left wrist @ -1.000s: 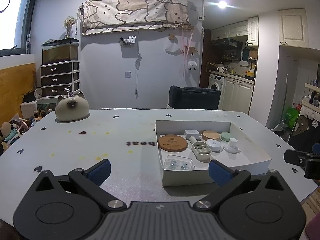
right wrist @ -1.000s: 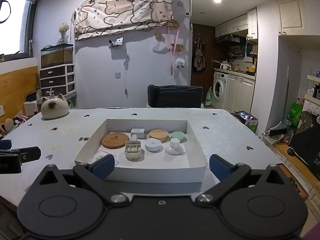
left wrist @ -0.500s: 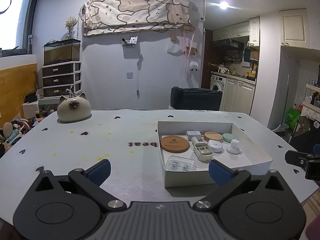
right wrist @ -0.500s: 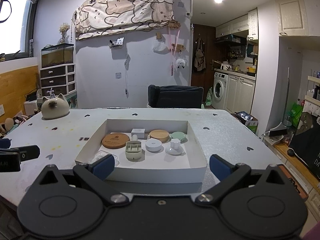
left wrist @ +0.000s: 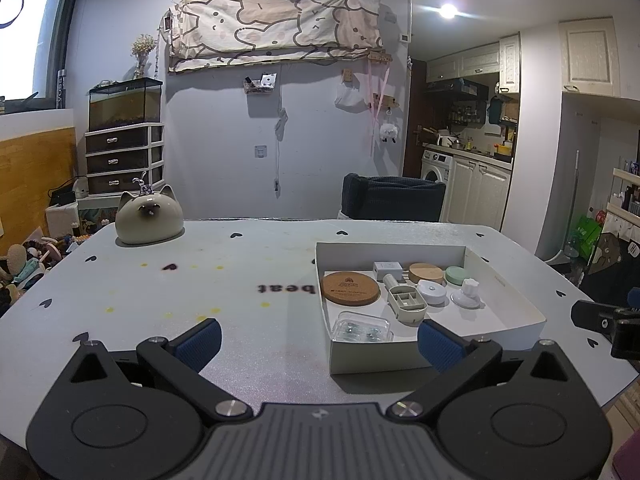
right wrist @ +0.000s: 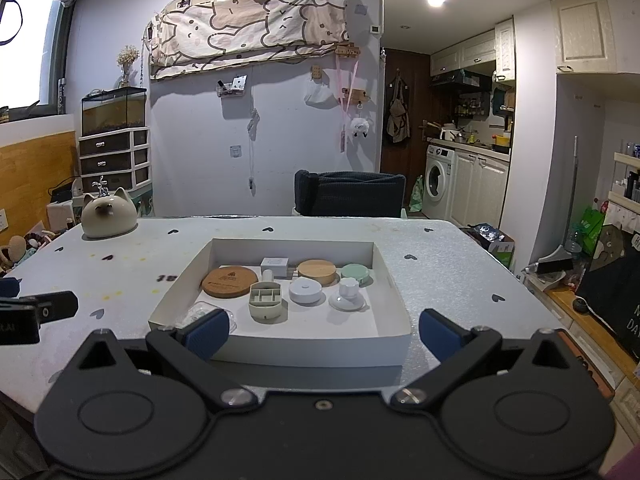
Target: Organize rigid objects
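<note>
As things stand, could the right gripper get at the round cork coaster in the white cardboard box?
Probably yes. The right gripper is open, facing the white cardboard box; the round cork coaster lies flat, uncovered. Only the box's low near wall intervenes, so coming from above looks free.

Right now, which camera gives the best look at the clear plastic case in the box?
The left wrist view: the clear plastic case sits unobstructed in the white box. In the right wrist view, one of the gripper's blue fingers hides most of it.
</note>
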Demonstrator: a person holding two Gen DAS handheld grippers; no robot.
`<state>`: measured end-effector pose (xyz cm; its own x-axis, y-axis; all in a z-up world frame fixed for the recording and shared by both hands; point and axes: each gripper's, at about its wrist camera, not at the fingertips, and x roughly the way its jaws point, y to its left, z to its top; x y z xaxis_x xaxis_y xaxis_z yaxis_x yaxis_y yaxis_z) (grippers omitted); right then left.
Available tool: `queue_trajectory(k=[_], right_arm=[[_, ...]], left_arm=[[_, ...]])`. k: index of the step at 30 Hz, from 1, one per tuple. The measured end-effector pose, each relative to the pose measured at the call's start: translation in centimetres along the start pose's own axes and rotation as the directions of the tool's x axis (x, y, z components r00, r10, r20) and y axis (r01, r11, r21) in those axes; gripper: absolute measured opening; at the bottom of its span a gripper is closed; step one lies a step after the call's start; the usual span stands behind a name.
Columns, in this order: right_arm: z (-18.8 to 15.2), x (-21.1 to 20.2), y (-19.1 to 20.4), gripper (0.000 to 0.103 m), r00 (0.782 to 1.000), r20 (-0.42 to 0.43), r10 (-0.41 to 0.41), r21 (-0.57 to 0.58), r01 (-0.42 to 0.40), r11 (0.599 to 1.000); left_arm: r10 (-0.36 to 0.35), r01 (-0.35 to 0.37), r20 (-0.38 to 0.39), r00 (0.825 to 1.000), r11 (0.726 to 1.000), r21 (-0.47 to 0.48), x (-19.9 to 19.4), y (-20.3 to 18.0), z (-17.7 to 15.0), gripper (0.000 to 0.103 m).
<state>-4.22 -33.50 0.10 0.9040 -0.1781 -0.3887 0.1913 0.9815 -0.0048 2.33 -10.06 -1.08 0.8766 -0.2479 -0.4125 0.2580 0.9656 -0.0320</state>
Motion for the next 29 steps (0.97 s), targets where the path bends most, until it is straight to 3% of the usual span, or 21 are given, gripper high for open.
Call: queue_trajectory(k=[29], right_arm=[[0.02, 0.01, 0.04, 0.102, 1.0, -0.002, -0.002, -0.003, 0.002, 1.0]], left_arm=[[0.007, -0.007, -0.002, 1.0, 1.0, -0.003, -0.13, 0.44, 0.11, 0.103]])
